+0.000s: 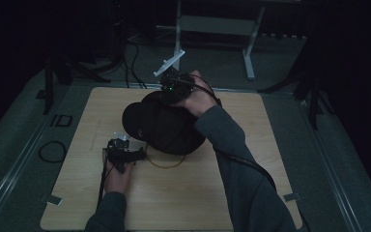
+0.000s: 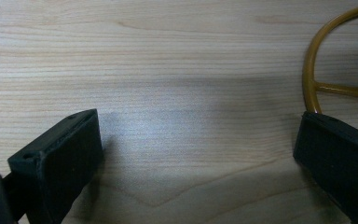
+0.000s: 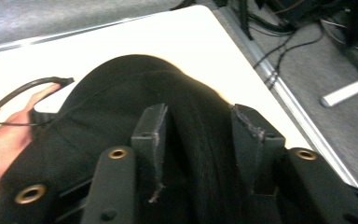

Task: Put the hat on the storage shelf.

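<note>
A black cap (image 1: pixel 164 128) lies in the middle of the wooden table (image 1: pixel 174 193), over a thin amber ring (image 1: pixel 166 163). My right gripper (image 1: pixel 172 95) is at the cap's far side, pointing down onto it. In the right gripper view its jaws (image 3: pixel 198 114) stand apart, with a ridge of the cap's black cloth (image 3: pixel 121 93) between them; I see no pinch. My left gripper (image 1: pixel 124 146) rests at the cap's front left. Its jaws (image 2: pixel 196 135) are wide apart over bare wood (image 2: pixel 168 46), with the amber ring (image 2: pixel 310 79) just beyond the right-hand jaw.
The table's far right edge (image 3: pixel 279 88) runs close behind the cap, and grey floor with black cables (image 3: pixel 303 42) lies past it. A white metal frame (image 1: pixel 212 24) stands behind the table. The person's other hand (image 3: pixel 4 140) is at the cap's brim.
</note>
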`<state>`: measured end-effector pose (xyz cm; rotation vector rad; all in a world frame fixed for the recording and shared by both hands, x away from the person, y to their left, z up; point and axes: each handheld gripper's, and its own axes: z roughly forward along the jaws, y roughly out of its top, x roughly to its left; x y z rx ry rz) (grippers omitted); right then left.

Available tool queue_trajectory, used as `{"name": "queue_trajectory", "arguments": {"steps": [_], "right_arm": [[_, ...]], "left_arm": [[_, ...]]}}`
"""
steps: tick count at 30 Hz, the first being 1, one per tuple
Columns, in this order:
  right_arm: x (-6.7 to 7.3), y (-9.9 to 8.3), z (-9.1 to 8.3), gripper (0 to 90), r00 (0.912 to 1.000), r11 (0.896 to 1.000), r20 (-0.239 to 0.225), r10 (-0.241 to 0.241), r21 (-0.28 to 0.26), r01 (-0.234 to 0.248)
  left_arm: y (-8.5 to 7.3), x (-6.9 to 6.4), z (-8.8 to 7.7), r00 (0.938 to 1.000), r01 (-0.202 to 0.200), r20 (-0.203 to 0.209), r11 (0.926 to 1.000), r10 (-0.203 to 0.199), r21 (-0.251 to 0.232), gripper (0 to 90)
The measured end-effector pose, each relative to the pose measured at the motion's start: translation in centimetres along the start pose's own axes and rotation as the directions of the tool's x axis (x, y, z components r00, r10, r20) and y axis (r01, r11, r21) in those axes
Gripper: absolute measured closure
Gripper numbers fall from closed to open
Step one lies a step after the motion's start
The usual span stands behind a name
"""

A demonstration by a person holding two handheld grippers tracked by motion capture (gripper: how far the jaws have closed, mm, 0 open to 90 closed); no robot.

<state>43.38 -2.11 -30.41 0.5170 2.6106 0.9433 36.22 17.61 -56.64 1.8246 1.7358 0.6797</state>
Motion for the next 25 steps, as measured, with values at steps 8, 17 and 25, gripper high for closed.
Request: {"name": "queue_trajectory", "arguments": {"steps": [8,17,25], "right_arm": [[-0.3,-0.3,-0.8,44.4,0.9991,0.999,-0.029,0.031,-0.04,-0.032],[-0.8,-1.0,-2.0,43.3,0.9982,0.995,-0.056,0.024,-0.092,-0.029],[-1.5,-2.4,-2.7,45.8,0.9962,0.987,-0.079,0.037,-0.152,-0.048]], "left_arm": [[0.0,0.0,0.0,1.0,0.001,0.0,1.0,-0.001,-0.001,0.7],[0.0,0.0,0.0,1.0,0.002,-0.001,1.0,-0.002,-0.001,0.7],[0.0,0.0,0.0,1.0,0.001,0.0,1.0,-0.001,-0.001,0.7]]}}
